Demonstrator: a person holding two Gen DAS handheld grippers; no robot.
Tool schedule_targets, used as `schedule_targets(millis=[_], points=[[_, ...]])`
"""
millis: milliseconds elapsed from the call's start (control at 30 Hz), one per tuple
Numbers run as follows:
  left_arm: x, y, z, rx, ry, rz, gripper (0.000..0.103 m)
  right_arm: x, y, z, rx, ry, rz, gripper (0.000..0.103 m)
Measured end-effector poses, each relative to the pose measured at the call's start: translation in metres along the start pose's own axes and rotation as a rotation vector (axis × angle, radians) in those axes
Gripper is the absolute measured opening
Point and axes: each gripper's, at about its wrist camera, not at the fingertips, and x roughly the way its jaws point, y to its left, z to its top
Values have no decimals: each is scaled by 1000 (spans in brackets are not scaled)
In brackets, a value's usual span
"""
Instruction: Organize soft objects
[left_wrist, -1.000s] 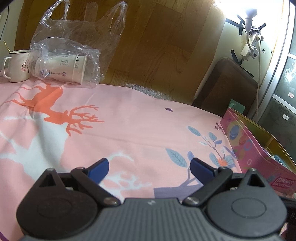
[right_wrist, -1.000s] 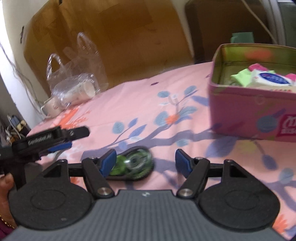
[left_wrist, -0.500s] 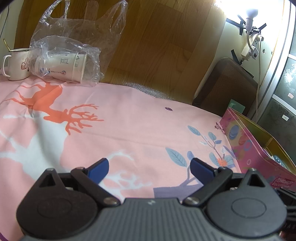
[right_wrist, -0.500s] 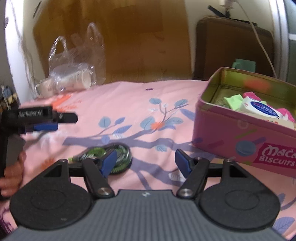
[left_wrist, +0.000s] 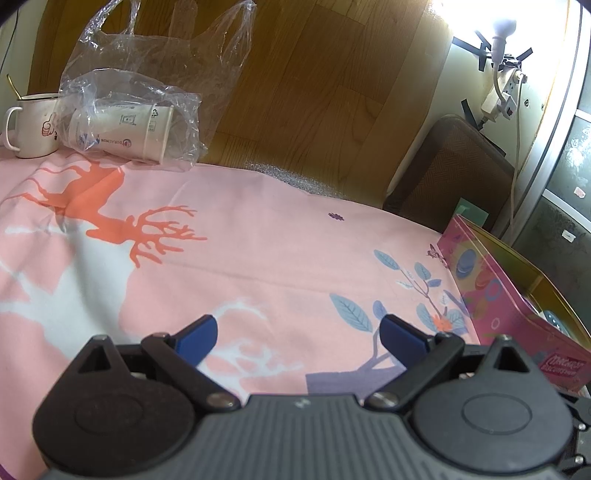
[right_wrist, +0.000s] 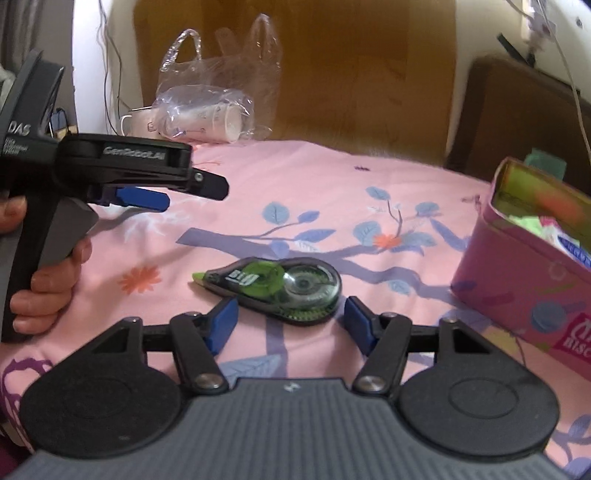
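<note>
The right gripper (right_wrist: 288, 317), jaws wide but closing, brackets without touching the green-and-clear plastic correction-tape dispenser (right_wrist: 275, 288) lying on the pink printed cloth (right_wrist: 332, 192), so pickup seems underway, needing a squeeze, then transfer to the pink biscuit tin (right_wrist: 517, 288).

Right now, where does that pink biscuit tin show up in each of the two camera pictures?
Left wrist view: the pink biscuit tin sits at the right edge, partly cut off.
Right wrist view: the tin is also at the right edge, open, with packets inside.
Shared landmark: the clear plastic bag at the cloth's far side.
</note>
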Motion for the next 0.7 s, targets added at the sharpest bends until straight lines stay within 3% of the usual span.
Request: schedule_targets(millis=[700], points=[[0, 1, 0, 0, 0, 0, 98, 2, 2, 0, 11, -2, 3, 66]])
